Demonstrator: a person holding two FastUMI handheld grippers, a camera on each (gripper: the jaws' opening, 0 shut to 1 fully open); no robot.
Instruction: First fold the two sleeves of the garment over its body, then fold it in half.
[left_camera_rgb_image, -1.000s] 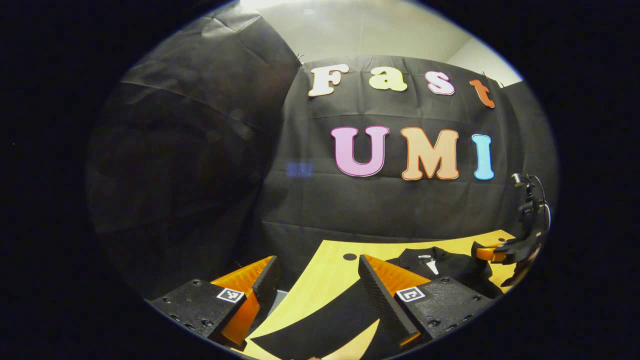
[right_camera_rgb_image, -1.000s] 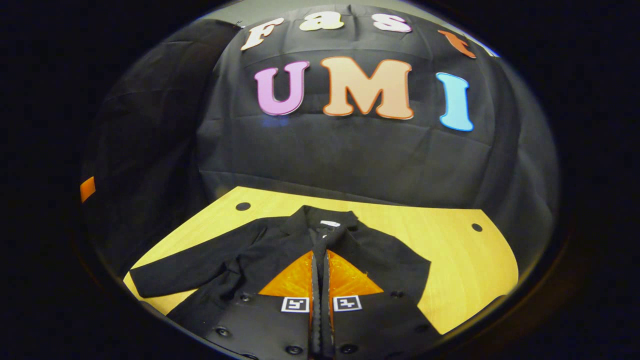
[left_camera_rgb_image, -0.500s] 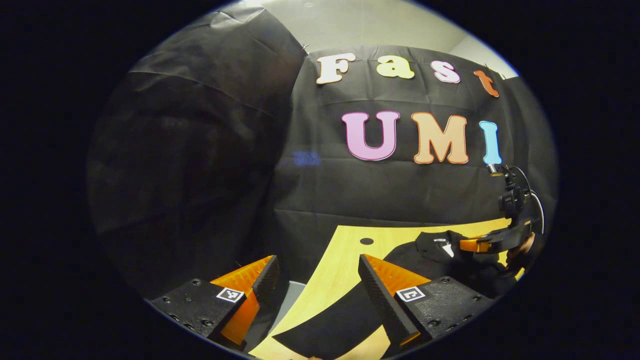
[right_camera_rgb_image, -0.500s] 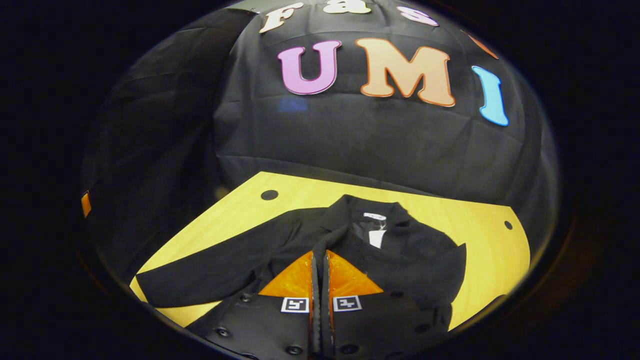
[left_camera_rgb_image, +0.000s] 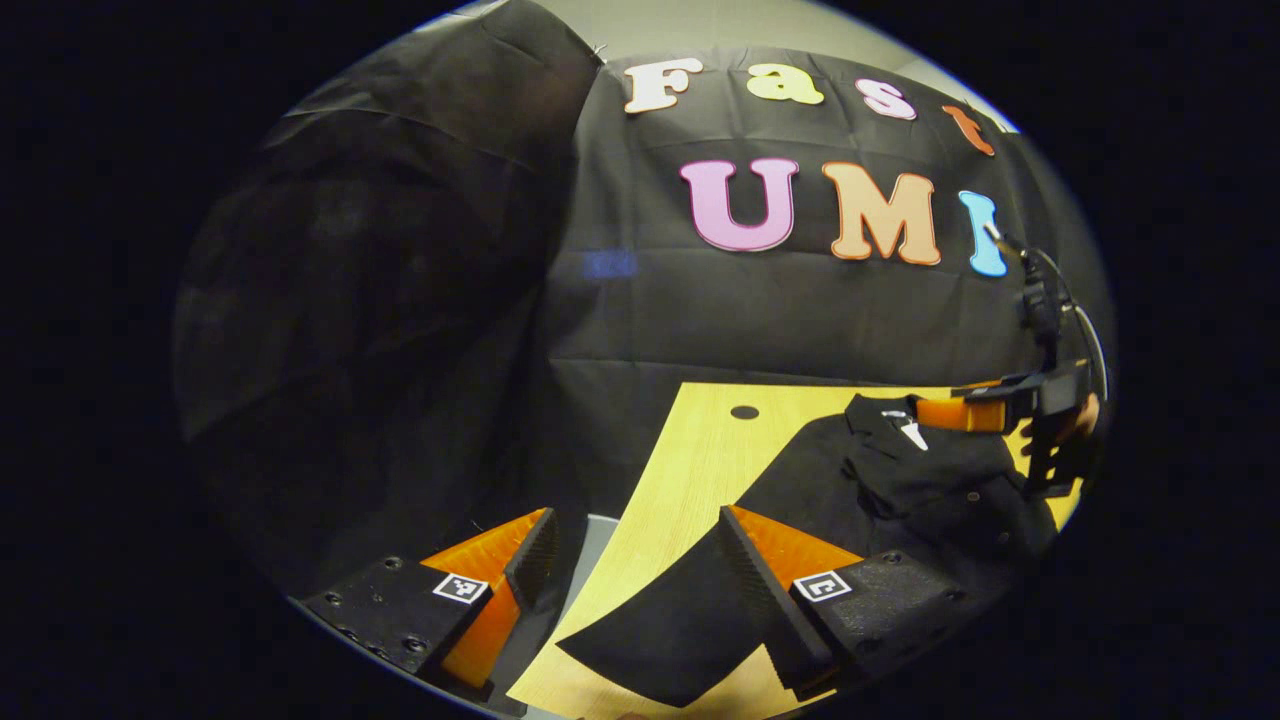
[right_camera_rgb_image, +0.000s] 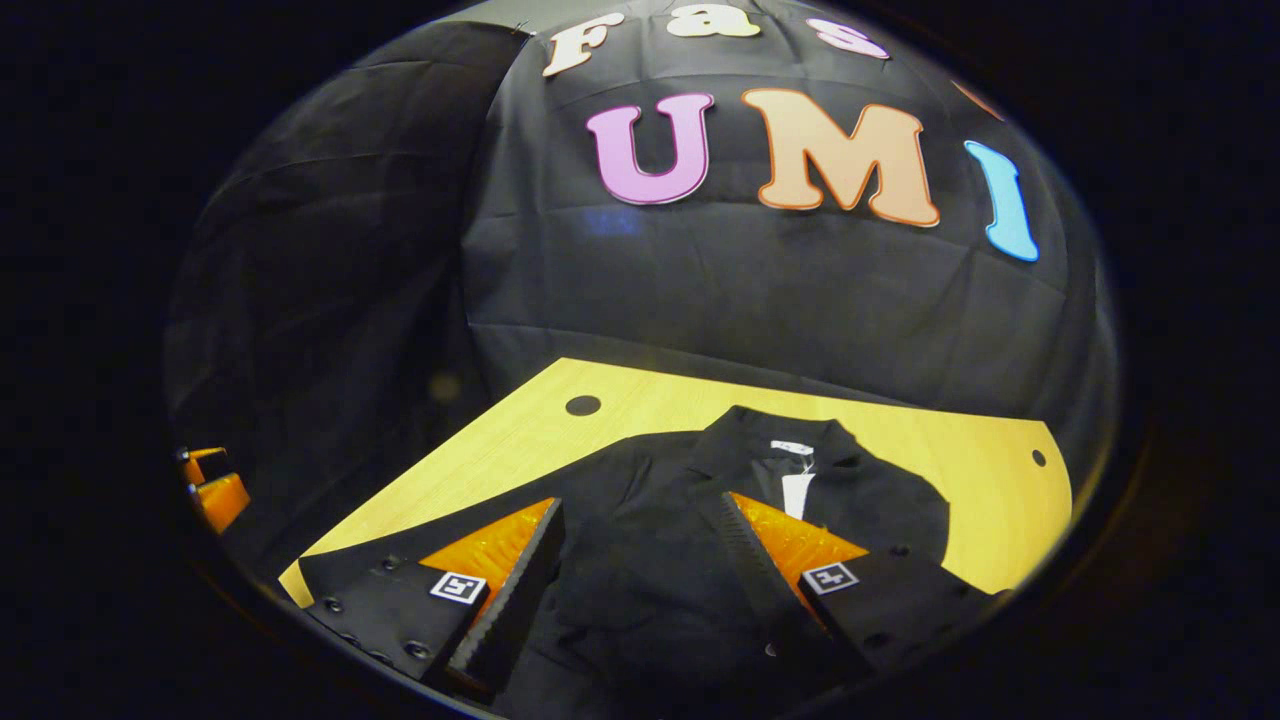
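Well, the wooden table (right_camera_rgb_image: 960, 470) carries the black garment (right_camera_rgb_image: 650, 560), its left sleeve (left_camera_rgb_image: 690, 620) stretched out flat. Both grippers stand wide open, empty: the right gripper (right_camera_rgb_image: 640, 530) above the body, the left gripper (left_camera_rgb_image: 635, 535) over the sleeve's end.

One black garment (right_camera_rgb_image: 700, 520) lies on one wooden table (right_camera_rgb_image: 990, 480), with two tongs (left_camera_rgb_image: 640, 560) (right_camera_rgb_image: 640, 560) present.

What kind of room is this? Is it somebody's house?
Probably not a house: it looks like a small recording booth. Black cloth hangs as walls around a bare wooden table, and a single black garment lies spread on it, with the right gripper above it.
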